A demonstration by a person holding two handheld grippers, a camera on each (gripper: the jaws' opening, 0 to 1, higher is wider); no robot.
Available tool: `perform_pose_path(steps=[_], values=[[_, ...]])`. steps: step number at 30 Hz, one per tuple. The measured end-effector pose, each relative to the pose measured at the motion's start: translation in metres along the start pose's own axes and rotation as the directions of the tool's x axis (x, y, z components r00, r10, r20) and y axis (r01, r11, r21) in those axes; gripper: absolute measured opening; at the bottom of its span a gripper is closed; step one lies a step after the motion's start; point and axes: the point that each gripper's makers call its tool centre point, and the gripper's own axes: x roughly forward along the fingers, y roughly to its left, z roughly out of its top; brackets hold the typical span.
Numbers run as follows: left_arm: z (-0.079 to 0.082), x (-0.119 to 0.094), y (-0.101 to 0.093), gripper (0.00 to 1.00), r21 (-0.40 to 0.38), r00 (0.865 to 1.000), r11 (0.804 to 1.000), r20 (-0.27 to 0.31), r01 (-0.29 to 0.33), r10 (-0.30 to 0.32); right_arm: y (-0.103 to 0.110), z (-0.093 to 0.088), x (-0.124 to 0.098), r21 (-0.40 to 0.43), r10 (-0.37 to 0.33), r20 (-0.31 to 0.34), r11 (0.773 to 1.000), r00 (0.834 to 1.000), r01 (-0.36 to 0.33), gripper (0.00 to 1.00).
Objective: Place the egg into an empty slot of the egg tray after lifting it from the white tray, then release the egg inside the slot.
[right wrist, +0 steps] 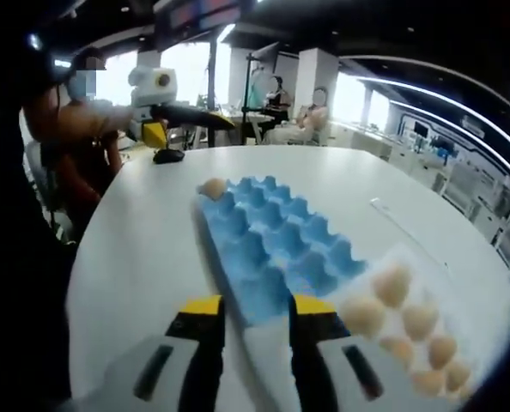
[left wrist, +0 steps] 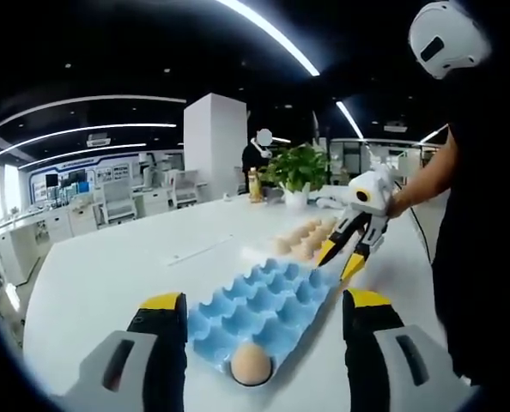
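Nearest the wide-open left gripper (left wrist: 264,322), one egg (left wrist: 251,364) sits in the blue egg tray's (left wrist: 264,305) corner slot, while the empty right gripper (right wrist: 257,316), jaws apart, hovers beside the white tray (right wrist: 409,330) of eggs.

**Right gripper poised over the blue tray's near end**

The right gripper (right wrist: 257,339) rises from 6 o'clock, its yellow-tipped black jaws parted with nothing between them, just above the near edge of the blue egg tray (right wrist: 272,245). One egg (right wrist: 212,187) sits in a far corner slot at about 11 o'clock from the tray's middle. Toward 4 o'clock, the white tray (right wrist: 392,257) holds several blurred eggs. Both rest on the white counter (right wrist: 135,257). At 10 o'clock, the left gripper (right wrist: 165,116) is held by a person.
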Motion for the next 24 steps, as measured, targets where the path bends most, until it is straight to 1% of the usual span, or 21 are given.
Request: perform_pose_path(steps=[3, 7, 10, 12, 16, 18, 21, 24], values=[[0.0, 0.0, -0.001, 0.75, -0.002, 1.0, 1.0, 0.001, 0.003, -0.003, -0.007, -0.005, -0.006, 0.006, -0.023, -0.009, 1.0, 1.0, 0.023, 0.29], [0.0, 0.001, 0.004, 0.75, 0.002, 1.0, 1.0, 0.005, 0.006, -0.006, -0.015, -0.01, -0.016, 0.01, -0.05, -0.018, 0.999, 0.999, 0.05, 0.29], [0.002, 0.003, 0.002, 0.75, 0.004, 1.0, 1.0, 0.007, 0.009, -0.009, -0.022, -0.015, -0.022, 0.003, -0.077, -0.029, 0.997, 0.997, 0.077, 0.29], [0.004, 0.004, 0.001, 0.75, 0.005, 1.0, 1.0, 0.008, 0.008, -0.008, -0.026, -0.018, -0.026, 0.017, -0.085, -0.031, 0.996, 0.996, 0.085, 0.29], [0.005, 0.005, -0.001, 0.75, -0.001, 1.0, 1.0, 0.01, 0.012, -0.012, -0.036, -0.025, -0.037, 0.014, -0.118, -0.048, 0.993, 0.992, 0.119, 0.29], [0.003, 0.004, -0.001, 0.75, -0.004, 1.0, 1.0, 0.008, 0.016, -0.016, -0.042, -0.028, -0.042, 0.014, -0.138, -0.057, 0.99, 0.989, 0.139, 0.29], [0.004, 0.005, -0.001, 0.75, -0.006, 1.0, 1.0, 0.009, 0.016, -0.016, -0.049, -0.03, -0.047, 0.023, -0.155, -0.062, 0.987, 0.986, 0.157, 0.29], [0.004, 0.005, -0.001, 0.75, -0.006, 1.0, 1.0, 0.01, 0.015, -0.015, -0.055, -0.034, -0.052, 0.019, -0.174, -0.08, 0.984, 0.982, 0.176, 0.29]])
